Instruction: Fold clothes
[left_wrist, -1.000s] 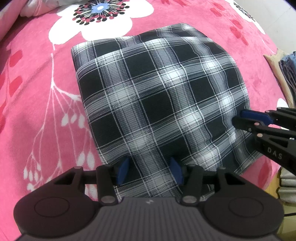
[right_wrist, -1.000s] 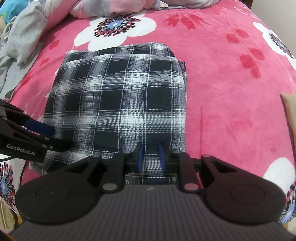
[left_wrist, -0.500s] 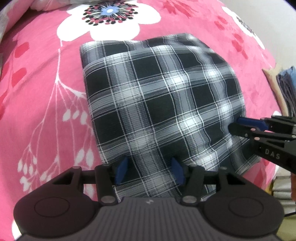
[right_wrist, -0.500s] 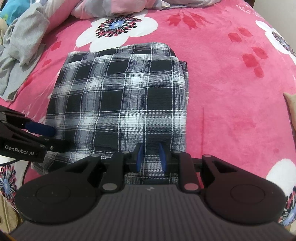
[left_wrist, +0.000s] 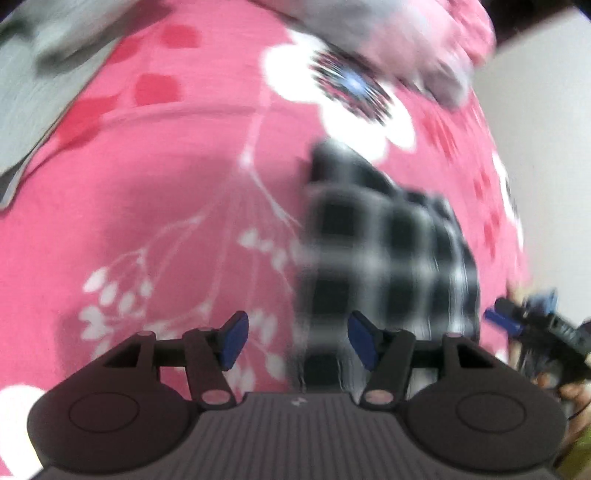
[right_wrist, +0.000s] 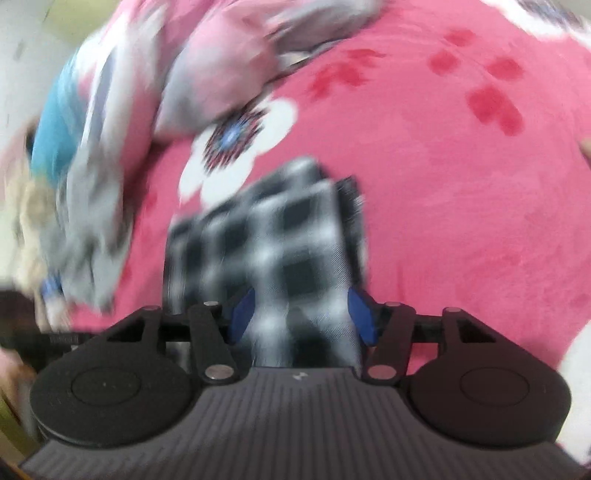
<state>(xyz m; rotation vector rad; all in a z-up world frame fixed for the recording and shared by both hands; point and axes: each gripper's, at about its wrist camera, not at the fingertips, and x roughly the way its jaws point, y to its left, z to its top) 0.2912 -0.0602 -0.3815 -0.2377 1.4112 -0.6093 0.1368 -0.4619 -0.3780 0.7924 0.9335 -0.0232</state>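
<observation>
Both views are smeared with motion blur, so fine detail is lost. Your left tongs (left_wrist: 297, 341) are spread wide with nothing between the blue pads (left_wrist: 233, 338); they hang over the pink blanket (left_wrist: 147, 203), with the left edge of the folded plaid cloth (left_wrist: 384, 251) running up just inside the right-hand pad. The cloth lies on the blanket as a compact black-and-white bundle, below the big white flower (left_wrist: 351, 107). Your right tongs (right_wrist: 301, 314) are also spread, and the cloth (right_wrist: 273, 251) fills the gap between their pads (right_wrist: 360, 314); whether the pads touch the fabric, you cannot tell through the blur. From the left camera the right tongs (left_wrist: 517, 323) show at the far right edge, beside the cloth. A heap of grey and pink laundry (right_wrist: 207, 74) sits at the far side of the bed, with something blue (right_wrist: 59, 122) at its left, and more grey fabric (left_wrist: 40, 70) lies at the upper left in the left view.
</observation>
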